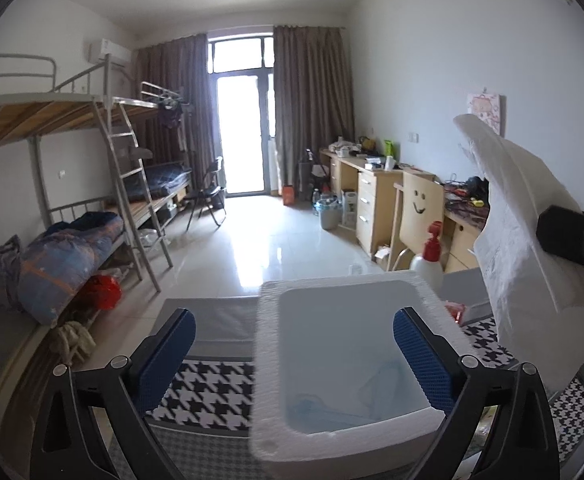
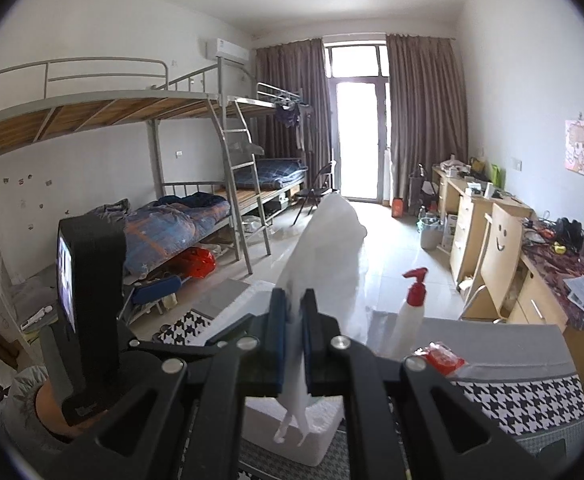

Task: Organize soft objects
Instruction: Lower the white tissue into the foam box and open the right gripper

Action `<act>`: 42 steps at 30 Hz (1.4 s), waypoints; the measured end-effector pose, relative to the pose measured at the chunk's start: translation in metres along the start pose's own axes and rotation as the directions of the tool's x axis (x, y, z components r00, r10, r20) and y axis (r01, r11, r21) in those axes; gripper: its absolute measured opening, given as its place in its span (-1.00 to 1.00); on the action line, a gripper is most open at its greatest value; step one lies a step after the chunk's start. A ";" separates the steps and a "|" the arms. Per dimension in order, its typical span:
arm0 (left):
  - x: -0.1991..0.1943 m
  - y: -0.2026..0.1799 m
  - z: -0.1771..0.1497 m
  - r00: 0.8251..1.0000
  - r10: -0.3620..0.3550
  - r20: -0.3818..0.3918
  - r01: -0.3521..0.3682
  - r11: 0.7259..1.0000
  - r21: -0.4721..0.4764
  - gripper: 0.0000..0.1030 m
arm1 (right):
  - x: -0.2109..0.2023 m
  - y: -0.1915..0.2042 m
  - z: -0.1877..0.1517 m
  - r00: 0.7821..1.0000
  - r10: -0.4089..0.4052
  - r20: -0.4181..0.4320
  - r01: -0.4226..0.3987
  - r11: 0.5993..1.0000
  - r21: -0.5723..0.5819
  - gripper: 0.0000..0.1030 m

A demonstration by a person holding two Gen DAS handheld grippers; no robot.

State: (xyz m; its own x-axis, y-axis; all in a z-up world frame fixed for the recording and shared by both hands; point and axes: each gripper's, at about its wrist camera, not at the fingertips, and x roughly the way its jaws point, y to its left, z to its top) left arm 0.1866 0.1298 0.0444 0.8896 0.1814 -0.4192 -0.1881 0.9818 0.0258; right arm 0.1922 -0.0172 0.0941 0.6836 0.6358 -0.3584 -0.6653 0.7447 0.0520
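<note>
Two grippers work over a white foam box (image 1: 347,364) near the surface's front edge. Left gripper (image 1: 293,354) has its jaws spread wide, empty. Right gripper (image 2: 293,344) pinches a white plastic bag (image 2: 327,248) above the box. Next, I think, lower it in.

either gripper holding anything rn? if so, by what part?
Right gripper: fingers shut on the white tissue sheet, pinched near its lower end, most of it standing above the fingers. Left gripper: open, holding nothing, over the white foam box.
</note>
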 end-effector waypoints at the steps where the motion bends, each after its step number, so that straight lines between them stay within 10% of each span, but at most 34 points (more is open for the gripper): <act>1: -0.001 0.003 0.000 1.000 0.006 0.001 -0.006 1.000 -0.001 0.93 | 0.001 0.003 0.001 1.000 0.009 0.003 -0.009 1.000 -0.006 -0.81; 42: -0.014 0.050 -0.024 0.997 0.078 -0.008 -0.079 0.994 -0.080 0.94 | 0.088 0.016 -0.031 0.971 -0.039 -0.234 0.027 0.998 -0.051 -0.80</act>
State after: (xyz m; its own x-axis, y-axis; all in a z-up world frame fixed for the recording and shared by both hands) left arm 0.1549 0.1751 0.0293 0.8688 0.2575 -0.4229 -0.2904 0.9568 -0.0141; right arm 0.2321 0.0443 0.0350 0.6194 0.5414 -0.5685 -0.6610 0.7504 -0.0056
